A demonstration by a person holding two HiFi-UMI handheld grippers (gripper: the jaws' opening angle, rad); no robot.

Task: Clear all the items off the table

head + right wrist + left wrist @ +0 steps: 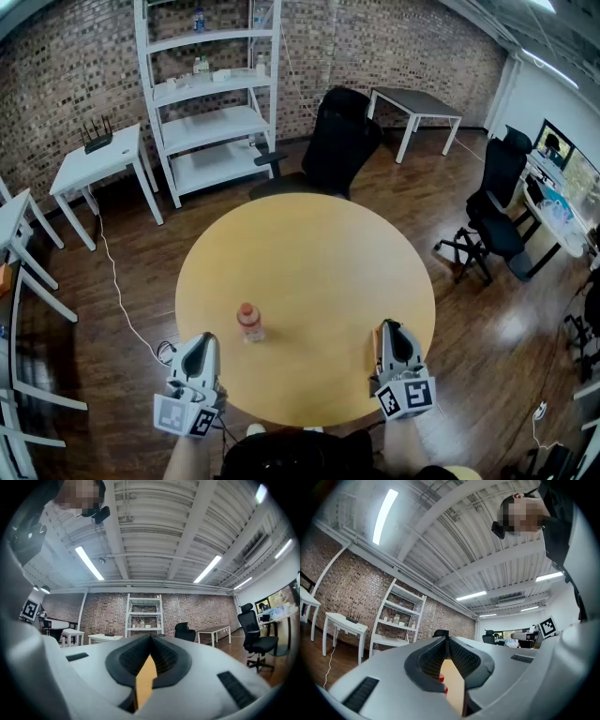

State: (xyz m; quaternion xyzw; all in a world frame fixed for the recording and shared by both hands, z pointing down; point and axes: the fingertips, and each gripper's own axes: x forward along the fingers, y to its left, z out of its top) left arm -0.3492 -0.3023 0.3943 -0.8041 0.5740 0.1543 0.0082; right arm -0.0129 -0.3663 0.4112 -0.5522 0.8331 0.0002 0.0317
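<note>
Lone bottle (249, 322) stands upright on the round table (319, 244), left of centre, near the left gripper (204, 342); it and the right gripper (387, 330) are closed and empty, so best open the left wide, approach level at mid-body, squeeze gently.

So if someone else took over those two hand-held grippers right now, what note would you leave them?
Left gripper: shut, empty, at the near edge of the round table.
Right gripper: shut, empty, at the same edge.
One small red-capped bottle stands upright on the table, just ahead of the left gripper.
Done: nothing that shows. Left: lift the bottle off the table.
</note>
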